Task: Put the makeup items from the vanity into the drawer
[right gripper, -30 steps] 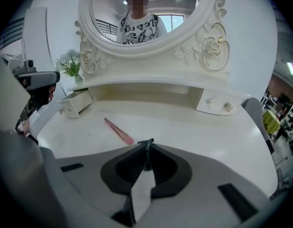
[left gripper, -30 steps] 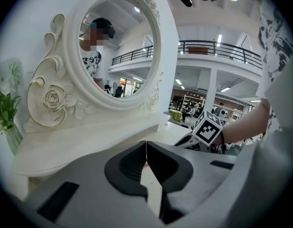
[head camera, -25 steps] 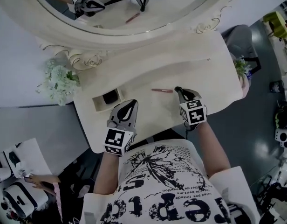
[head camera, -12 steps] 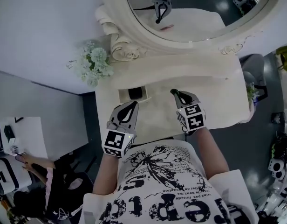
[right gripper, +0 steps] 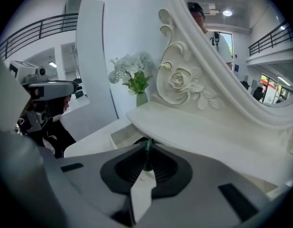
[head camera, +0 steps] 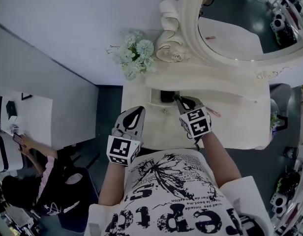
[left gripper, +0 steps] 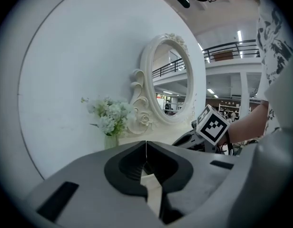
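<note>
The cream vanity (head camera: 235, 113) has a small drawer (head camera: 154, 96) open at its left end, with a black item (head camera: 167, 96) inside. My right gripper (head camera: 177, 98) is over the drawer's front. Its jaws are closed on a thin greenish sliver (right gripper: 147, 146); I cannot tell what that is. A pink pencil (head camera: 214, 113) lies on the vanity top just right of that gripper. My left gripper (head camera: 138, 111) hangs shut and empty off the vanity's front left edge, apart from the drawer. The left gripper view shows its tips (left gripper: 146, 152) pressed together.
An oval mirror (head camera: 240, 33) in a carved frame stands at the back of the vanity. A vase of white flowers (head camera: 134, 55) sits at the back left corner. A person (head camera: 33, 181) sits by a white table at the far left.
My right gripper has moved left, from beside the pink pencil to over the open drawer. The pencil stays on the vanity. The head view has swung round. The left gripper holds its place.
</note>
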Motion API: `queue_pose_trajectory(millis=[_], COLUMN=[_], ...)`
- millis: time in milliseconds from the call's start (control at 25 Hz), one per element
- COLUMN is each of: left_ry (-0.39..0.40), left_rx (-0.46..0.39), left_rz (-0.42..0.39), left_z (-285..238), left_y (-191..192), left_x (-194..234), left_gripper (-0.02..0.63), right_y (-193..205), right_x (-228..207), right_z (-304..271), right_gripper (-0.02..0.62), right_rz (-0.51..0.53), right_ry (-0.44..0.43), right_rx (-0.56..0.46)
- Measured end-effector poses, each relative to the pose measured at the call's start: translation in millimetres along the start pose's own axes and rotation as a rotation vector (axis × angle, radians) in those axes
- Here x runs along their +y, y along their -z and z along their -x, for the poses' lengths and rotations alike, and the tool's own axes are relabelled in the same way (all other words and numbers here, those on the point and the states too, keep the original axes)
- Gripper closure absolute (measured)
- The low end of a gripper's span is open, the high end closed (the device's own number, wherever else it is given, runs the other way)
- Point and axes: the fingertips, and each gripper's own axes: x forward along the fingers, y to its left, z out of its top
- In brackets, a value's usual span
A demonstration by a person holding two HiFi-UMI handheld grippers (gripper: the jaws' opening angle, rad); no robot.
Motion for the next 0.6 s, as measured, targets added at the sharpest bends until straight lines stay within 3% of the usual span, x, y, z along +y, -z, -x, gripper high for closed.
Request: queue_pose_trajectory(millis=[280,360,400,600], left_ry=[-0.055,-0.059,-0.058,-0.041], left_rx=[0.005,0.009,0.010,0.012], left_rz=[0.032,0.038,0.039,0.032], left_z=[17,19,19,17], left_y=[9,12,13,12], left_x=[23,25,26,26], left_gripper=[0.586,0.586,0.586,0.586], right_y=[-11,-9,-8,-9], right_x=[32,38,40,37], right_z=[-28,-34,-36,-33], right_gripper=[0.545,0.430,0.402,0.373], right_rz=[0.081,0.083,0.084,0.049], right_ry=[-0.051,-0.070,-0.075,-0.056], right_rx=[0.040,0.060,0.072,0.055])
